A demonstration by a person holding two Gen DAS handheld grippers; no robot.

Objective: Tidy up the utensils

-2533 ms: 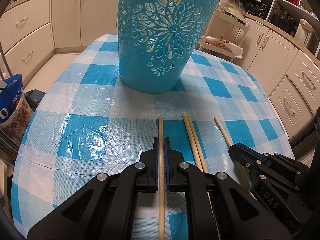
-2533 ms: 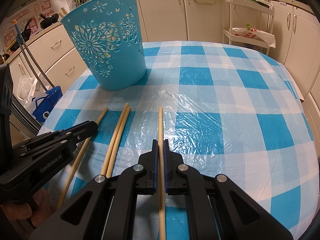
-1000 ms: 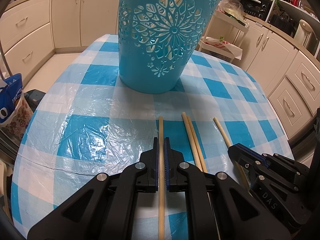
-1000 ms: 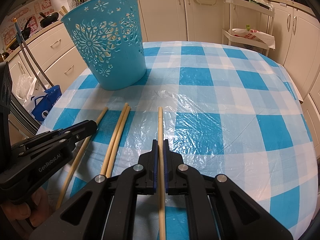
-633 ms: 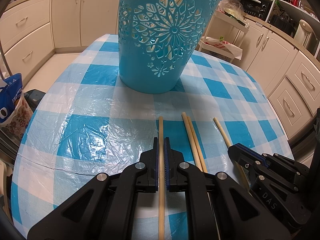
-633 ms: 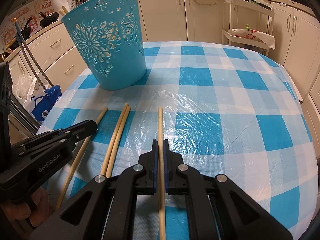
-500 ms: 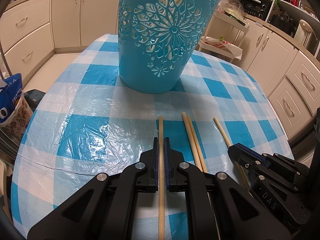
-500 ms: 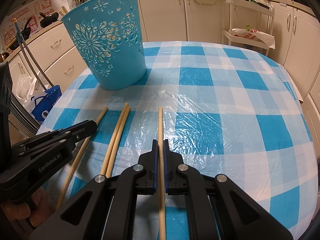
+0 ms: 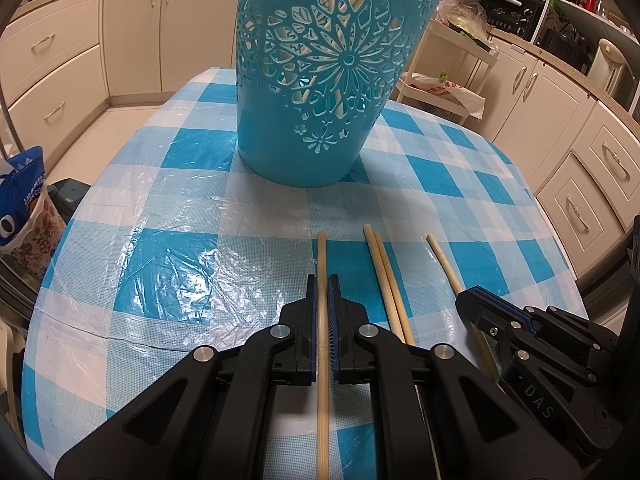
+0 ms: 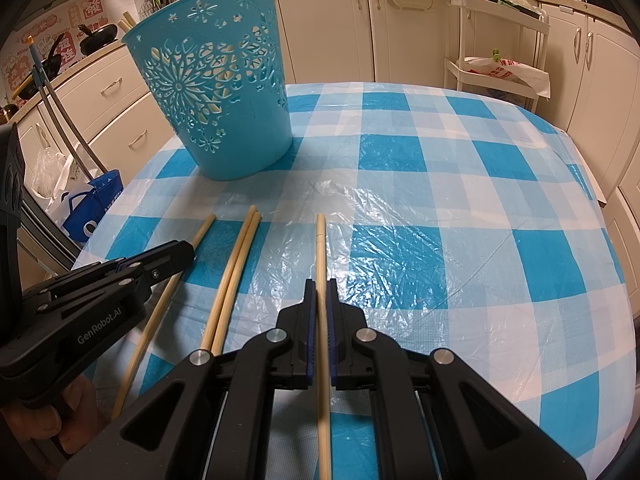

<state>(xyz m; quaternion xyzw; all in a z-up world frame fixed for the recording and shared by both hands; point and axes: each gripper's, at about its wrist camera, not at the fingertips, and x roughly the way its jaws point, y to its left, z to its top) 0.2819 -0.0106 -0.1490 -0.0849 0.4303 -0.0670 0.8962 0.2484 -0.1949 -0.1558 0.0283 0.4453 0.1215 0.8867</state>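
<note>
Nothing has moved: the left gripper [image 9: 322, 280] stays clamped on a slender round bamboo chopstick [image 9: 321, 256], the right gripper [image 10: 321, 284] on another [image 10: 320, 240], probably touching the glossy checked tablecloth [image 10: 440, 208], near the perforated turquoise plastic basket [image 9: 324, 72].

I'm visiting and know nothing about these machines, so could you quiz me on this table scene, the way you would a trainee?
1. How many chopsticks lie on the checked tablecloth in all?
2. True or false: the left gripper and the right gripper are each shut on one chopstick.
3. Where does the blue basket stand? A. beyond the chopstick tips; B. beside the gripper handles; C. on its side.

Key
1. Four: the left chopstick, the right chopstick and a loose pair between them.
2. True.
3. A. It stands upright, with more chopsticks showing through its cut-outs.
</note>
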